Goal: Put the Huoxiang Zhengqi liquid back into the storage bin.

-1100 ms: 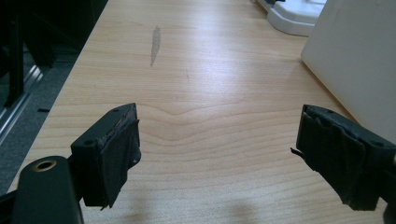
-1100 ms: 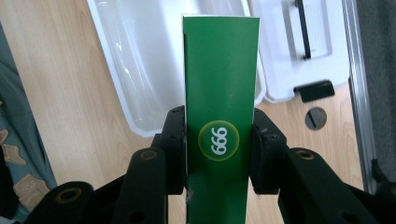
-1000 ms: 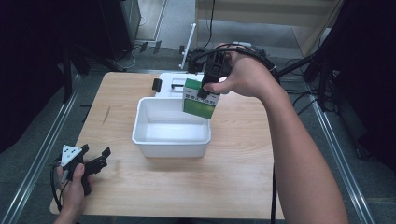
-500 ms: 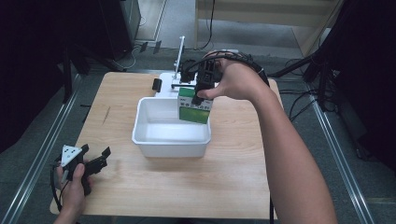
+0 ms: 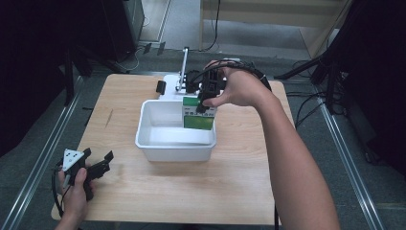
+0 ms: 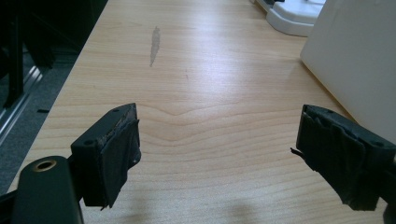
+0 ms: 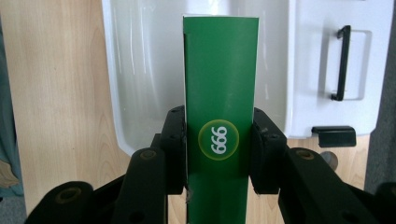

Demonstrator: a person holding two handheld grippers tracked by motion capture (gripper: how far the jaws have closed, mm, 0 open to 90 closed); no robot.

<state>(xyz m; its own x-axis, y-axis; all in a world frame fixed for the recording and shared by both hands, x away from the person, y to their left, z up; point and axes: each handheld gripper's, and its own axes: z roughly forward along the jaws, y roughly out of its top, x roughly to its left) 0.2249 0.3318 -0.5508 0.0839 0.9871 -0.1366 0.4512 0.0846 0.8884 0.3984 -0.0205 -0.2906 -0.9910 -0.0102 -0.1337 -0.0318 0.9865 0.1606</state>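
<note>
Green carton [image 5: 198, 114] clamped in my right tongs [image 5: 207, 98], hanging over white tub [image 5: 158, 143]; left tongs [image 5: 95, 165] wide open, empty. Next, probably: lower and release.

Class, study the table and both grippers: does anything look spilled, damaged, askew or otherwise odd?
Only a small grey smear on the wooden table, left of the white tub. Nothing is spilled; the right gripper grips the green box squarely.

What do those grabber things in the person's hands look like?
Each hand-held gripper is black with two chunky jaws. The left hand-held gripper carries a grey three-cornered plate and trails a black cable. The right hand-held gripper trails black cables too. Both forearms are bare, with no sleeves.
</note>
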